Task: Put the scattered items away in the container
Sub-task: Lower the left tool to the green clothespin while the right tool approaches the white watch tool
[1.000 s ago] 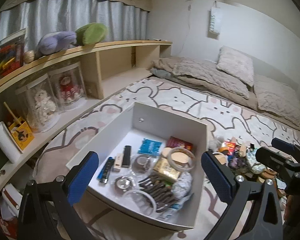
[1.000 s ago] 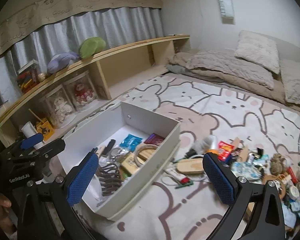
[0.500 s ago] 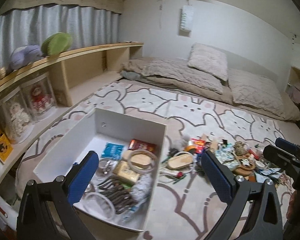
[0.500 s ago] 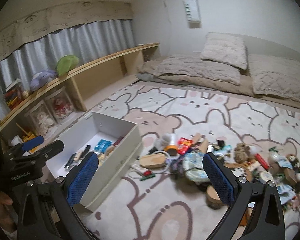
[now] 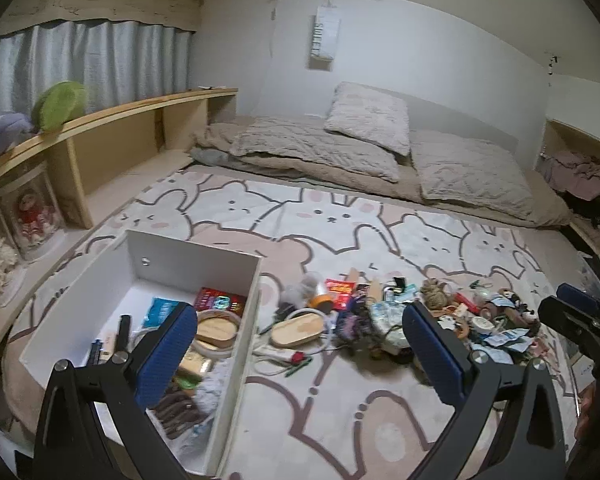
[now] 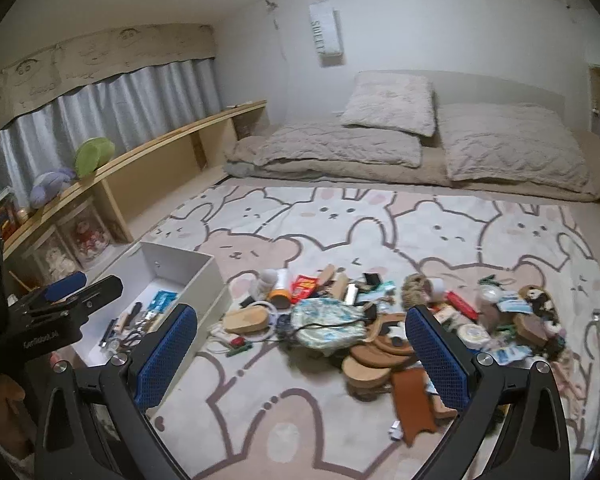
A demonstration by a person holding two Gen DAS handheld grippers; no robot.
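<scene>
A white open box point(image 5: 180, 258) stands on the rug at the left and holds several small items, among them a wooden hoop point(image 5: 216, 330). Right of it lies a scattered pile: a wooden oval tray point(image 5: 298, 326), a patterned pouch point(image 6: 328, 320), wooden rings point(image 6: 388, 344) and a brown leather piece point(image 6: 414, 404). My left gripper point(image 5: 300, 340) hangs open and empty over the box's right wall point(image 5: 240, 344). My right gripper point(image 6: 302, 340) is open and empty above the pile. The box point(image 6: 204, 268) sits left of the right gripper.
A bunny-print rug point(image 6: 340, 216) covers the floor. Beige bedding and pillows point(image 6: 388, 108) lie along the far wall. A wooden shelf point(image 5: 112, 114) with plush toys and display jars runs along the left. Bare rug point(image 5: 340, 420) lies in front of the pile.
Both views have swung right, away from the box and toward the scattered pile; the box now sits at the left. Both grippers stayed open and empty.
</scene>
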